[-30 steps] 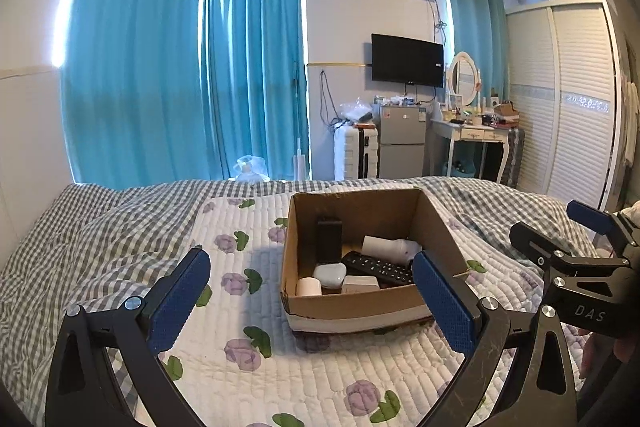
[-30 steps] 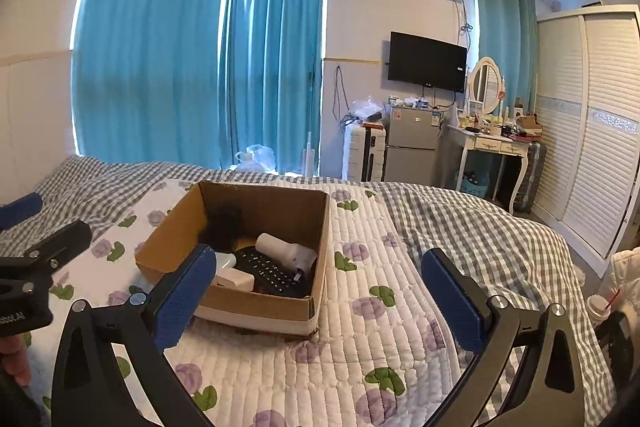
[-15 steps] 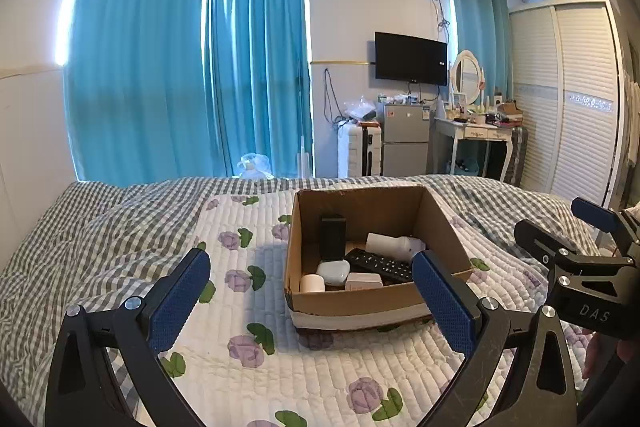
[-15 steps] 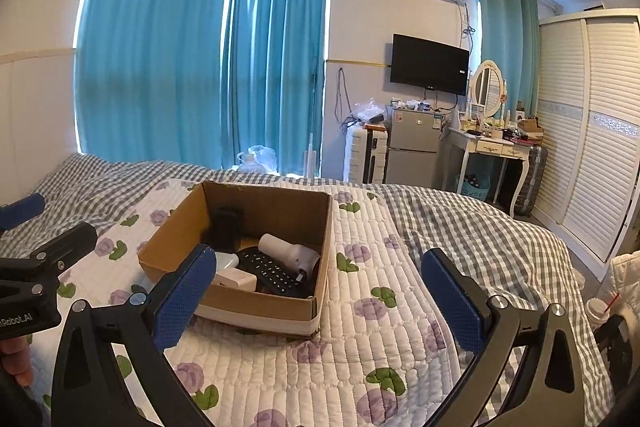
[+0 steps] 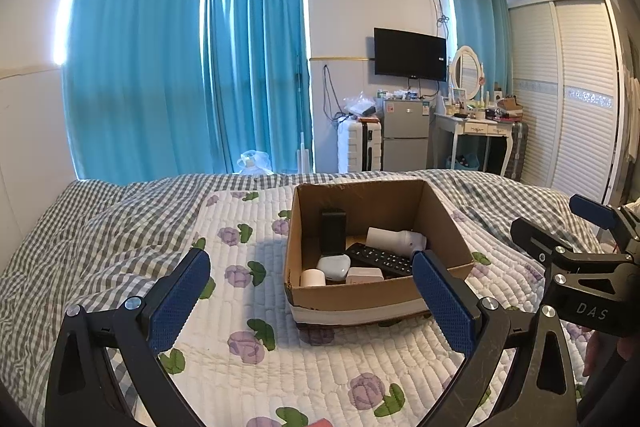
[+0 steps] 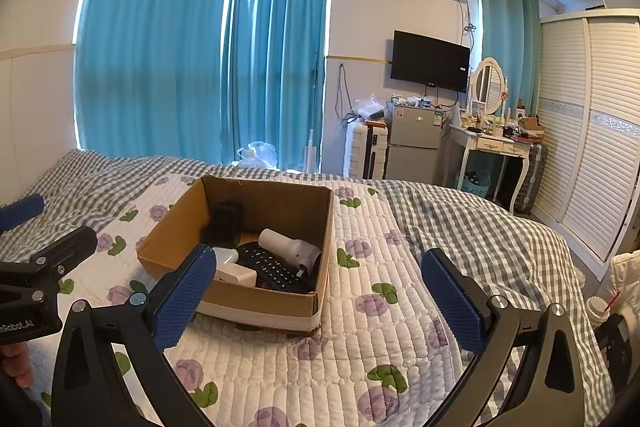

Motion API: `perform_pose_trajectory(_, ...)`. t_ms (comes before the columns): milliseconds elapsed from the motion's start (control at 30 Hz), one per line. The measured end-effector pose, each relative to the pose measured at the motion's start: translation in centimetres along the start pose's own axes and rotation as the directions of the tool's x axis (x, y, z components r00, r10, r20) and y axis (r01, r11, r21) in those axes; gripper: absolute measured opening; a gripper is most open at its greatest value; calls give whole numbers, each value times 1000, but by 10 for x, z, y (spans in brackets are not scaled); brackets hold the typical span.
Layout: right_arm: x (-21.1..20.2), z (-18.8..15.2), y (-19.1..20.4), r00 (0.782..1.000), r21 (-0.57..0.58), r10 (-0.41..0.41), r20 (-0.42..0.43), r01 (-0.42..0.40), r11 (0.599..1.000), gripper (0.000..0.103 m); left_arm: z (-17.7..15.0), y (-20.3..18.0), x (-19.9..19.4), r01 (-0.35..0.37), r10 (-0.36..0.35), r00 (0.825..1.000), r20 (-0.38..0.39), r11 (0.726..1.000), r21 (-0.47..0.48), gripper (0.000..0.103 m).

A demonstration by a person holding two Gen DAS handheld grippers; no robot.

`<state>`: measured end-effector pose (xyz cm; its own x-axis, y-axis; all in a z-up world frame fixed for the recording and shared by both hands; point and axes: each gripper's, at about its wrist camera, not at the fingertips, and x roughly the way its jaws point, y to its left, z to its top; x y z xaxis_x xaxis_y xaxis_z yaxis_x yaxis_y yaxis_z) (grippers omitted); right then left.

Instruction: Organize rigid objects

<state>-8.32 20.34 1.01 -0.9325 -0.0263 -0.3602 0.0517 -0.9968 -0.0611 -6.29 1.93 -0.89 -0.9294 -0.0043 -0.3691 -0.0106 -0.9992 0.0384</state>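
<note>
both tools stand wide apart at the jaws and carry nothing: the left tool (image 5: 311,285) and the right tool (image 6: 319,289) each hover above the quilt (image 5: 248,359) of the bed, short of the cardboard box (image 5: 360,297).

the box sits on the quilt ahead of you, nearer the left tool's right finger than its left. inside lie the rigid objects: a black remote (image 5: 380,259) flat on the floor of the box, a white cylindrical device (image 5: 394,241) resting partly across it, a tall black block (image 5: 333,231) upright against the far left, a white rounded case (image 5: 334,263), a small white roll (image 5: 313,277) in the near left corner and a white rectangular adapter (image 5: 366,275) at the near wall.

judged step: approach and select the first item.

1. start with the white cylindrical device; it lies on top and is likely to pin the remote.
2. bring the right tool in over the near wall from above, not through it. the wall is thin card and likely tips or slides on the soft quilt if struck.
3. align the pads across the cylinder's short axis; a lengthwise grip probably rolls it.
4. keep the left tool just beside the box's left wall to steady it if it shifts.
5. close slowly; smooth plastic may slip.
</note>
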Motion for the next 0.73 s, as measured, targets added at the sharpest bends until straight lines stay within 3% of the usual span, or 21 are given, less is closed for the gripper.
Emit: perform_pose_trajectory(733,3,-4,0,1000,-2,0,-14,0,1000,103,0,2,-2,-6,6,1000,-3,1000,0,103)
